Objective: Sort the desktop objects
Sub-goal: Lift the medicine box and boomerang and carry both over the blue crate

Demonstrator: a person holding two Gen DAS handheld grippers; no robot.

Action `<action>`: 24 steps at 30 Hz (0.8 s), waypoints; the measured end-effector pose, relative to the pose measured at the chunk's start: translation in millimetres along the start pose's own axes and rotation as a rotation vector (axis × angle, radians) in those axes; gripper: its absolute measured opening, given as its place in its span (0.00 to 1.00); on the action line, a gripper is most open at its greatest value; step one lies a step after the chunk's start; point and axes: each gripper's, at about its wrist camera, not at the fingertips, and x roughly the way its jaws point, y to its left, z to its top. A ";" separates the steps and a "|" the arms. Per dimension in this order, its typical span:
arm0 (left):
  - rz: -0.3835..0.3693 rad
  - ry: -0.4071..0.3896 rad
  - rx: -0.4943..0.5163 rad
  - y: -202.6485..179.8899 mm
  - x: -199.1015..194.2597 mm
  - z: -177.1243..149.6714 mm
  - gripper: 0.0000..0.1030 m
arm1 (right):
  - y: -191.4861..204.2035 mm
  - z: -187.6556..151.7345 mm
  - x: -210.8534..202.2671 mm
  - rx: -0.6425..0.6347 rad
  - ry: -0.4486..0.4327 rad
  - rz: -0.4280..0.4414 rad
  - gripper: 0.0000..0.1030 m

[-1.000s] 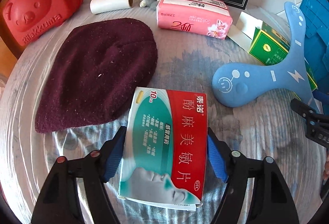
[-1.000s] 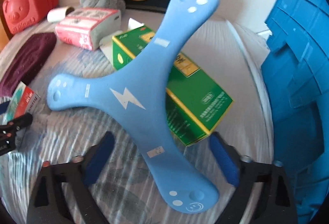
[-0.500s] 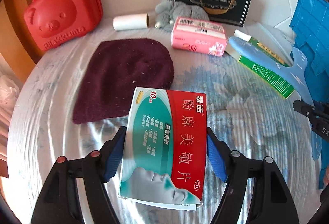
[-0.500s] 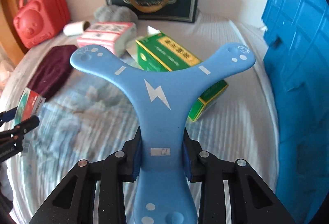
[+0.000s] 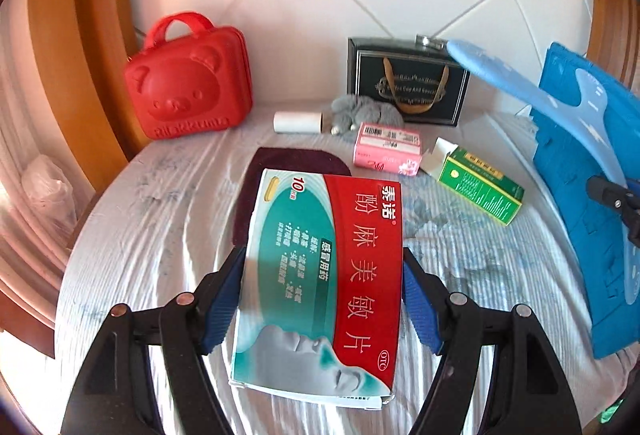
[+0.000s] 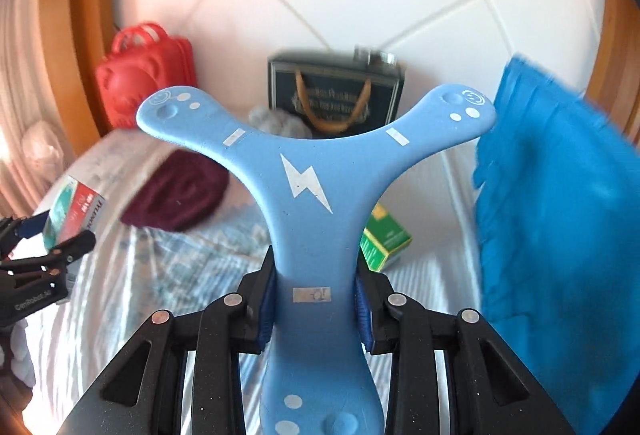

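My left gripper [image 5: 322, 301] is shut on a red and teal medicine box [image 5: 320, 283] and holds it well above the bed. The box and gripper also show at the left of the right wrist view [image 6: 74, 213]. My right gripper [image 6: 316, 305] is shut on one arm of a light blue three-armed boomerang [image 6: 310, 179], lifted off the bed. The boomerang also shows in the left wrist view [image 5: 532, 95] in front of the blue crate [image 5: 592, 203].
On the bed lie a maroon hat [image 5: 296, 161], a pink tissue pack [image 5: 386, 151], a green box [image 5: 478, 191], a white roll [image 5: 298, 122] and a grey plush toy [image 5: 360, 111]. A red bear case [image 5: 188, 83] and a dark gift bag [image 5: 408, 85] stand at the headboard.
Both grippers have risen high above the bed with their objects. The right gripper closed on the boomerang and lifted it off the green box towards the blue crate.
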 end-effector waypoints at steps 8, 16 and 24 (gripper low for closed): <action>-0.050 -0.139 0.027 -27.1 -70.8 3.3 0.71 | -9.6 -2.2 -109.7 0.008 -0.186 -0.053 0.31; -0.165 -0.250 0.111 -100.1 -124.0 11.4 0.71 | -67.3 -14.0 -175.8 0.085 -0.267 -0.153 0.31; -0.289 -0.368 0.175 -203.6 -177.8 36.0 0.71 | -162.5 -23.0 -229.3 0.134 -0.332 -0.270 0.33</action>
